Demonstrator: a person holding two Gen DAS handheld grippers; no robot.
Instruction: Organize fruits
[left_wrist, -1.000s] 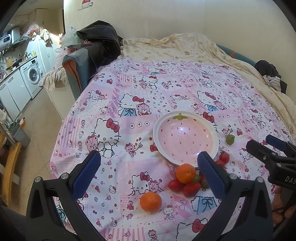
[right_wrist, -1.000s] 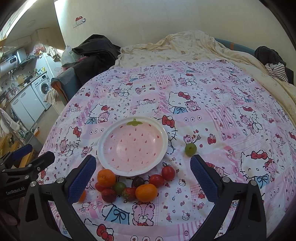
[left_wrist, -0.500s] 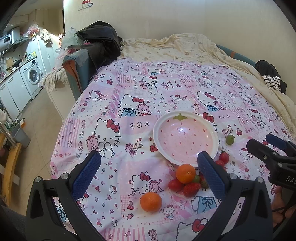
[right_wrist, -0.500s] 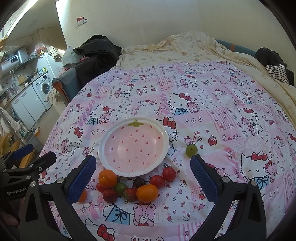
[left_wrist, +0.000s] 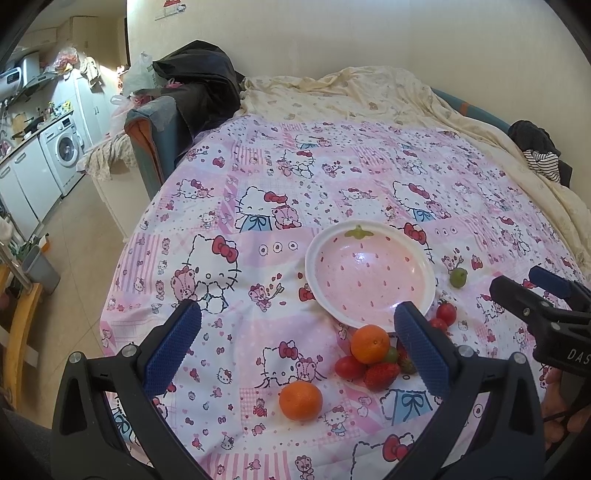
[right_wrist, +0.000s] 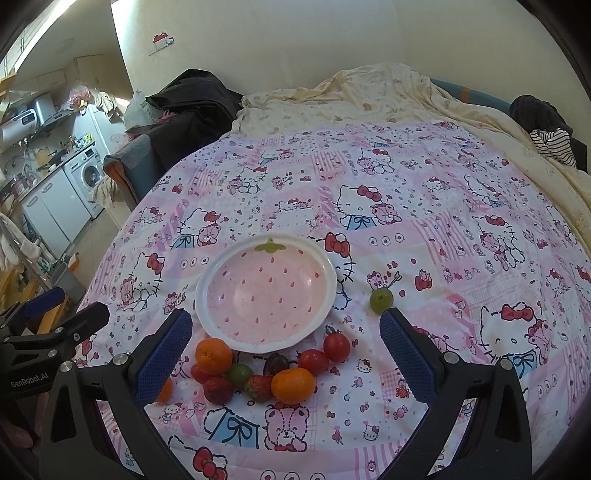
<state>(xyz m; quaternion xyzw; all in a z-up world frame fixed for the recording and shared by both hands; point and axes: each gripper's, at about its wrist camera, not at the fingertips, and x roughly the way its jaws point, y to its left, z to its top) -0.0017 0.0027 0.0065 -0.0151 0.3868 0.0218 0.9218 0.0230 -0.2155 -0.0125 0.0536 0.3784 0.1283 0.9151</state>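
Several fruits lay loose on the pink cartoon-cat bedspread (right_wrist: 424, 206), clustered just beside the near rim of a strawberry-patterned plate (right_wrist: 207, 291), which held nothing. In the right wrist view, the cluster ran left to right: an orange (right_wrist: 213, 356) touching the plate's near-left edge, a green grape (right_wrist: 239, 373), two strawberries (right_wrist: 218, 389) (right_wrist: 258, 387), a dark plum-like fruit (right_wrist: 276, 363), a second orange (right_wrist: 293, 385), and two cherry tomatoes (right_wrist: 313, 362) (right_wrist: 336, 346). Another green grape (right_wrist: 381, 300) sat apart, to the right of the plate. A third orange (left_wrist: 300, 400) rested alone, nearer and to the left of the cluster, clear in the left wrist view.

The right gripper (right_wrist: 286, 349) hovered above the cluster with its blue-padded fingers (right_wrist: 404, 356) spread wide and nothing between them. The left gripper (left_wrist: 295, 349) hung over the bedspread to the left of the plate, its pads (left_wrist: 173, 349) likewise wide apart and empty, the lone orange lying below and between them.

Beyond the pink bedspread a cream sheet (right_wrist: 369, 99) was rumpled against the far wall, with dark clothing (right_wrist: 192, 103) heaped at far left and a striped garment (right_wrist: 552, 144) at far right. A washing machine (left_wrist: 62, 153) stood in the kitchen area at far left.
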